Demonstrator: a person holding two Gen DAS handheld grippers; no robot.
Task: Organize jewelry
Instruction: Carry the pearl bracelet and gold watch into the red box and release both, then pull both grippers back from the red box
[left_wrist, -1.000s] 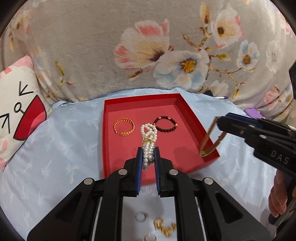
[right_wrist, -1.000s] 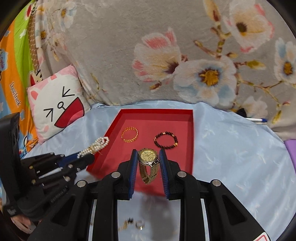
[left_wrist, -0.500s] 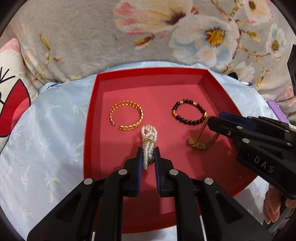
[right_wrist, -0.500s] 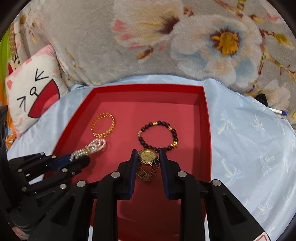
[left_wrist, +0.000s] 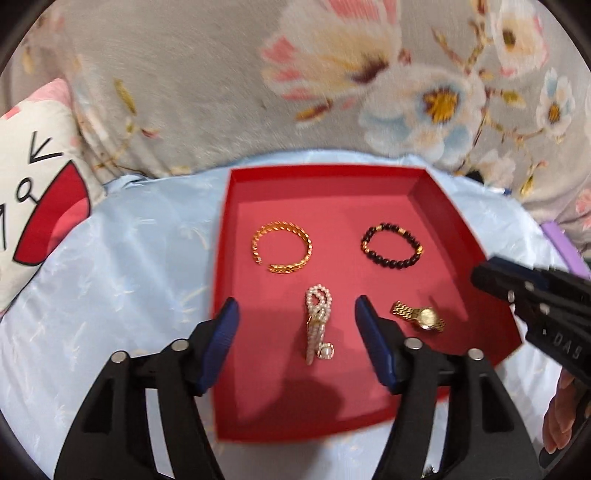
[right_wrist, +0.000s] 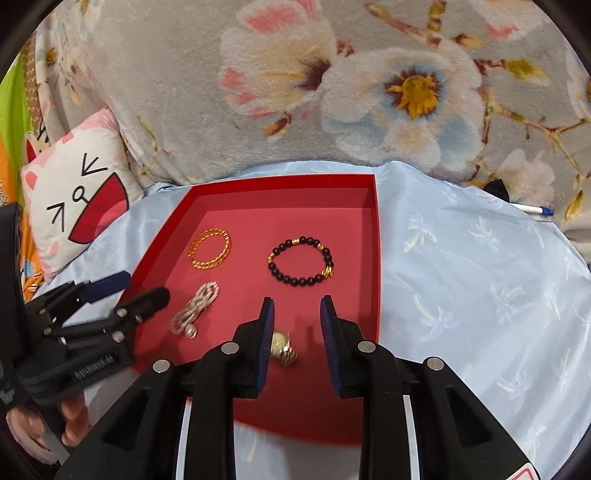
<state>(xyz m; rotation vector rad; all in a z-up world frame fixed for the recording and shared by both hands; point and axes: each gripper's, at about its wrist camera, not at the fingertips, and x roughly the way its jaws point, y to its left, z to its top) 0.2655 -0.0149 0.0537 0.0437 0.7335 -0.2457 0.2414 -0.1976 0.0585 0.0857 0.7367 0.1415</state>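
A red tray lies on light blue cloth. In it lie a gold bangle, a black bead bracelet, a pearl bracelet and a gold watch. My left gripper is open, its jaws either side of the pearl bracelet, not touching it. My right gripper is open above the watch, which lies by its left finger. Each gripper shows at the edge of the other's view.
A flowered grey blanket rises behind the tray. A cartoon cat pillow lies at the left. A pen lies at the far right on the cloth. A purple thing sits at the right edge.
Both grippers have opened and drawn back. The pearl bracelet and the gold watch now lie loose on the tray floor.
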